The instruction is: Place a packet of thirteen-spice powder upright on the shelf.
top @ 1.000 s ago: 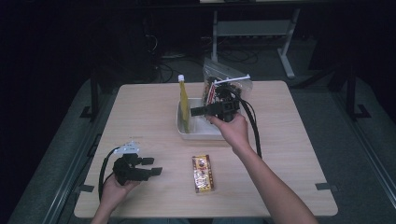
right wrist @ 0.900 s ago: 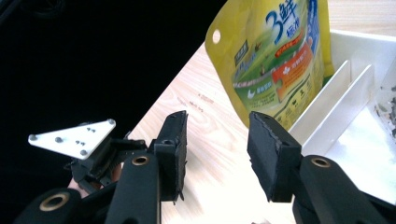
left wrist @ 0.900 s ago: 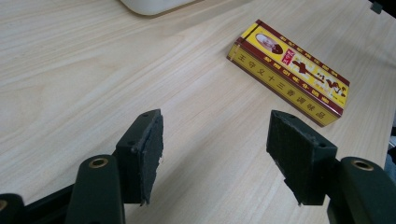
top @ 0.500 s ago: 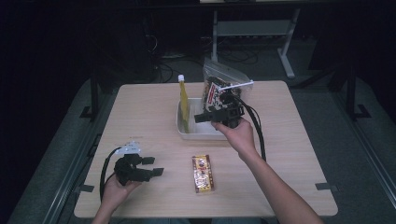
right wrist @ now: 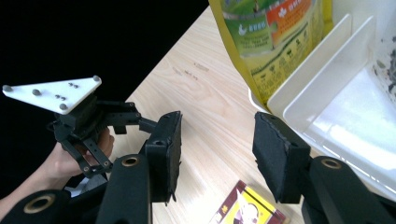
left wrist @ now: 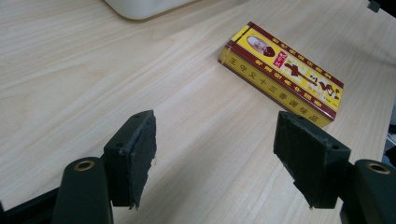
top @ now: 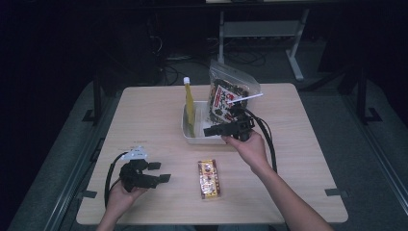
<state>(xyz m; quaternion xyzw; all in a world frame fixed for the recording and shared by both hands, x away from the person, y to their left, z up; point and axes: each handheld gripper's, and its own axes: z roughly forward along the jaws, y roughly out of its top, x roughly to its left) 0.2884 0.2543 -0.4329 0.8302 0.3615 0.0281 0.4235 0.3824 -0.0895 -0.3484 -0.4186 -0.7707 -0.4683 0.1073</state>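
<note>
Item: yellow-and-maroon printed carton (top: 209, 179), lying flat on the tabletop (top: 144, 110) between the hands, near the white bin (top: 192, 137). Likely light, stiff, glossy; gripping across its long narrow sides is looking best. Left claw (top: 163, 172) and right claw (top: 214, 131) have just been opening, both standing wide and empty.

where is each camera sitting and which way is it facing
High view: fixed above the person's side, looking forward and down on the table; both forearms, left gripper and right gripper show.
Left gripper view: rides the left gripper, looks past its open jaws at the yellow box.
Right gripper view: rides the right gripper, faces the white tray and the left gripper.
Shared: all three show the yellow box.
</note>
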